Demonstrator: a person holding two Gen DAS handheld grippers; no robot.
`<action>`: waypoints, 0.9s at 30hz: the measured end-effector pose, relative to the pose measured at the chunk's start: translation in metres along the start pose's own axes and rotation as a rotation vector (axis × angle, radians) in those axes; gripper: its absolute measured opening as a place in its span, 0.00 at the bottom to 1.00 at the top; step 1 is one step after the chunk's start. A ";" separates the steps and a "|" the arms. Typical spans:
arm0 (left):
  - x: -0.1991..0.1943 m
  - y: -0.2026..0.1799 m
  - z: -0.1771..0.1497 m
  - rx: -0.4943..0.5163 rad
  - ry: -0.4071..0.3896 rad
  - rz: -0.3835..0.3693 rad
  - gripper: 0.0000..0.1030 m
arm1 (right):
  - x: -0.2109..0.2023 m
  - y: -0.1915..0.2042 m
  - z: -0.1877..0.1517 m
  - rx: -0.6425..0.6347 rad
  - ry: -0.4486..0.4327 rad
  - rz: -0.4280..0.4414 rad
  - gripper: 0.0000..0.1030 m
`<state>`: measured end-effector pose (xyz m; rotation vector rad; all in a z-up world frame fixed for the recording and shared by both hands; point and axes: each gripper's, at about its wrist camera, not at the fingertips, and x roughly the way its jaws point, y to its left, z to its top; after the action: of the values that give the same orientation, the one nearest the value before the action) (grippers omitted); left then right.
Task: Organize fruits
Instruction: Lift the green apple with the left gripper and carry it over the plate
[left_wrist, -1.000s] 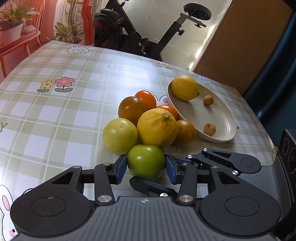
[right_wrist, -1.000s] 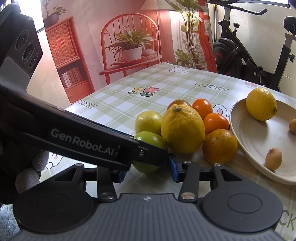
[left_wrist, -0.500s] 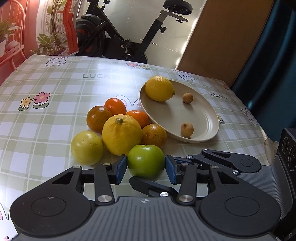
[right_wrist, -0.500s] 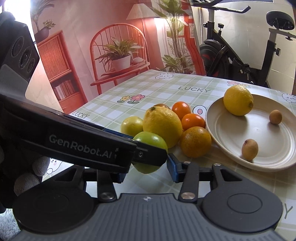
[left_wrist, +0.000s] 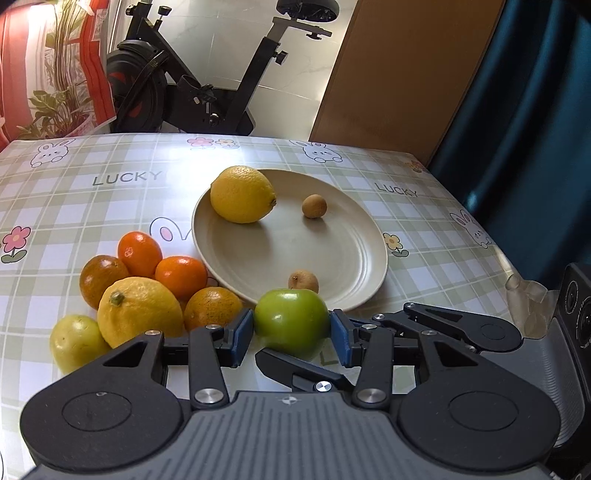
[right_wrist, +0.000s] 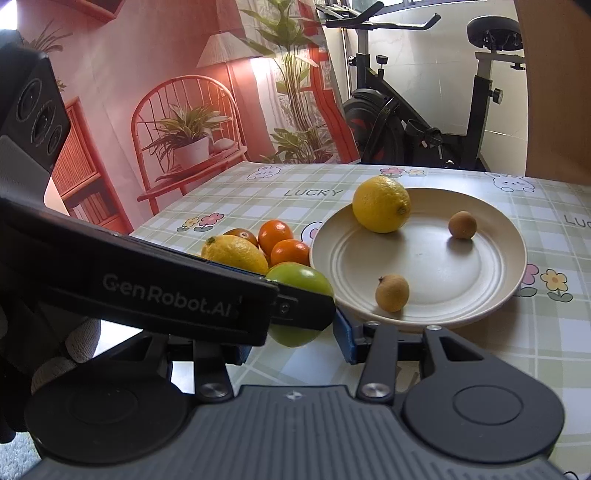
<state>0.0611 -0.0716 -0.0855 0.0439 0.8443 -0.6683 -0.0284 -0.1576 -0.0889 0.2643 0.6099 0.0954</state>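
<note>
Ahead of your left hand-held gripper (left_wrist: 291, 338) the bench (left_wrist: 74, 206), under a checked green cloth, carries a cream plate (left_wrist: 354, 273) straight in front, and a touching cluster of oranges (left_wrist: 181, 275), lemon (left_wrist: 140, 312) and yellow-green fruit (left_wrist: 75, 341) to its left.

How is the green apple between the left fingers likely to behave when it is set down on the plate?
The green apple is round and glossy, so it may slip slightly in the left gripper. It shows no dent at the pads, so it is probably firm. On the smooth, shallow plate it may roll a little before it settles.
</note>
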 end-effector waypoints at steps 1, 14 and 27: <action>0.002 -0.003 0.003 0.008 -0.005 -0.004 0.47 | -0.002 -0.003 0.001 0.003 -0.006 -0.006 0.46; 0.038 -0.038 0.037 0.058 -0.010 -0.052 0.47 | -0.016 -0.049 0.022 0.019 -0.038 -0.106 0.46; 0.075 -0.041 0.050 0.029 0.055 -0.031 0.47 | 0.005 -0.074 0.027 0.036 0.018 -0.159 0.46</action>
<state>0.1074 -0.1587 -0.0951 0.0755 0.8900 -0.7105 -0.0084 -0.2343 -0.0906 0.2493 0.6486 -0.0665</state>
